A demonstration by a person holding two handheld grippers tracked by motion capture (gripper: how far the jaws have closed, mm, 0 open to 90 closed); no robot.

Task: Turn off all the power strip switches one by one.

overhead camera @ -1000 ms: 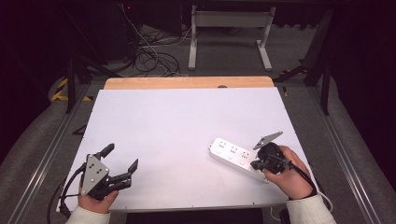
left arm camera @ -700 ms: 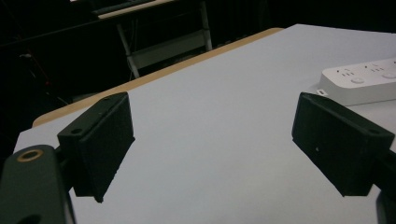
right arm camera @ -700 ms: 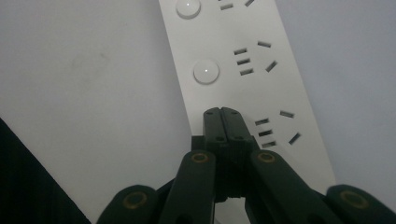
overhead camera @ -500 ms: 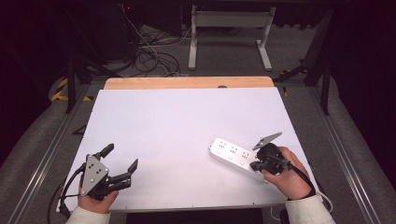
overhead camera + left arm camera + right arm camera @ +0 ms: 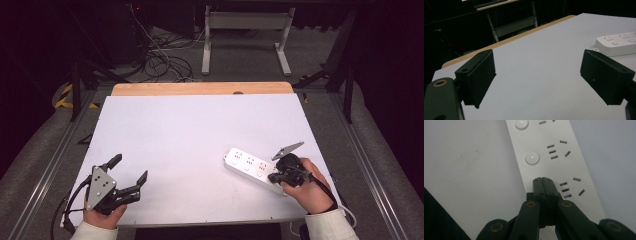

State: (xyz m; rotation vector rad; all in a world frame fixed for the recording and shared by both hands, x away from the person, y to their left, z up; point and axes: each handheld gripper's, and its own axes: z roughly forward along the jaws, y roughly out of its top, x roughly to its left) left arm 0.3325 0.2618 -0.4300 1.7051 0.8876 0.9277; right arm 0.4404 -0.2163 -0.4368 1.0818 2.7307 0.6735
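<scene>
A white power strip (image 5: 252, 166) lies flat on the white table (image 5: 200, 130), at the near right part of it and turned at an angle; it is long with rounded corners, and it has round buttons (image 5: 532, 158) beside groups of dark slots. The right gripper (image 5: 542, 180) is over the near end of the strip with its two jaws pressed together, nothing between them, their tips over the white top next to a group of slots. The left gripper (image 5: 129, 173) is at the near left corner of the table, well apart from the strip, with its jaws wide apart and empty.
</scene>
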